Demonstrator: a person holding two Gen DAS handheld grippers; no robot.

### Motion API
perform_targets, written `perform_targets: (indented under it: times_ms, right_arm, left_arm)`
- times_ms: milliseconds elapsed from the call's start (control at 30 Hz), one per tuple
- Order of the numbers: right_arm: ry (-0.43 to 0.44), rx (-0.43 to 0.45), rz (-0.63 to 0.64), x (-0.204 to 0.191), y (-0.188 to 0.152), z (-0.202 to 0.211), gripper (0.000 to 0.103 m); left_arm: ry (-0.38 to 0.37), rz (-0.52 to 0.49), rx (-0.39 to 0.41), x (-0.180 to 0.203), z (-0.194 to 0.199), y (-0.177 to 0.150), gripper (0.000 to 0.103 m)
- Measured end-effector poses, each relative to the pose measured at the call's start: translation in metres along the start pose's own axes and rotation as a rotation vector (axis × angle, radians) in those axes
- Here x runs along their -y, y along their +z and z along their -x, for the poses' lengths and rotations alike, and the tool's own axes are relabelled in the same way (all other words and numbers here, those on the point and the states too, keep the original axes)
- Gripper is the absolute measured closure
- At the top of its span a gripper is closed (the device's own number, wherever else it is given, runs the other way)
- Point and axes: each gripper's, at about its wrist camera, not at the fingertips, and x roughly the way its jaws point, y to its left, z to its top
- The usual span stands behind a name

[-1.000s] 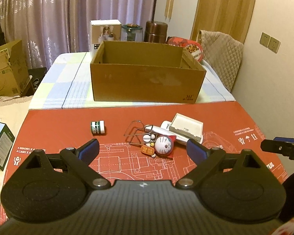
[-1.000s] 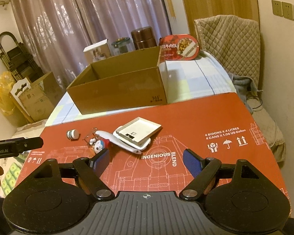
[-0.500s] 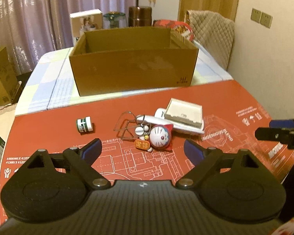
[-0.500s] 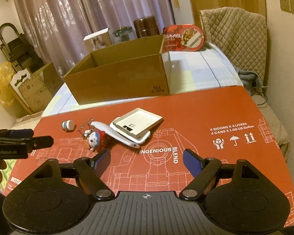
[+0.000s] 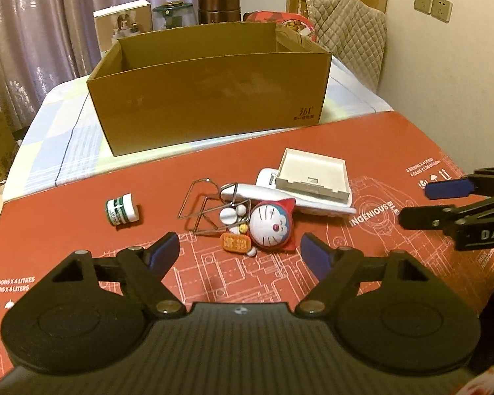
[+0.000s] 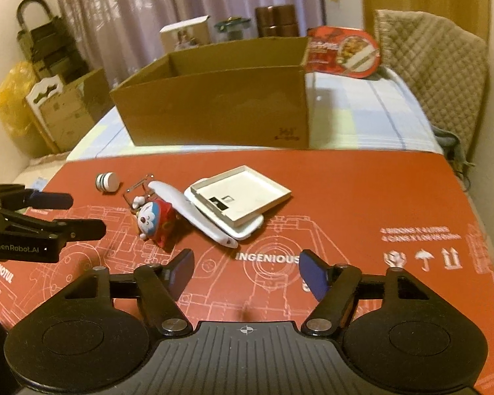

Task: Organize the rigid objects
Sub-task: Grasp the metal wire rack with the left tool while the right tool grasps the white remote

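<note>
On the red mat lie a small green-and-white jar, a wire clip, a Doraemon toy, a white remote and a white square tray resting on it. An open cardboard box stands behind them. My left gripper is open and empty, just in front of the toy. My right gripper is open and empty, in front of the remote and tray. The toy and jar lie to its left.
Behind the box stand a white carton, a glass jar, a brown canister and a red food tin. A quilted chair back is at the right, cardboard boxes at the left.
Both grippers have moved forward and lower toward the cluster of objects, which now looks larger. Both stay open and empty. The objects have not moved.
</note>
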Motion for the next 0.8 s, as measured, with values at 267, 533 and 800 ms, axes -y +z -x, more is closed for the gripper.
perform_targets:
  times_ms: [267,533,800]
  right_arm:
    - [0.024,-0.020,0.017,0.000,0.009,-0.031,0.047]
    - [0.036,-0.046,0.015,0.006,0.009,-0.045,0.052]
    - [0.040,-0.057,0.008,0.010,0.007,-0.051,0.054]
  left_arm:
    - [-0.042,-0.050,-0.001,0.010,-0.019,0.002,0.038]
    - [-0.091,-0.107,-0.024,0.024,-0.045,0.002,0.049]
    - [-0.063,-0.136,-0.014,0.030,-0.063,0.002,0.051]
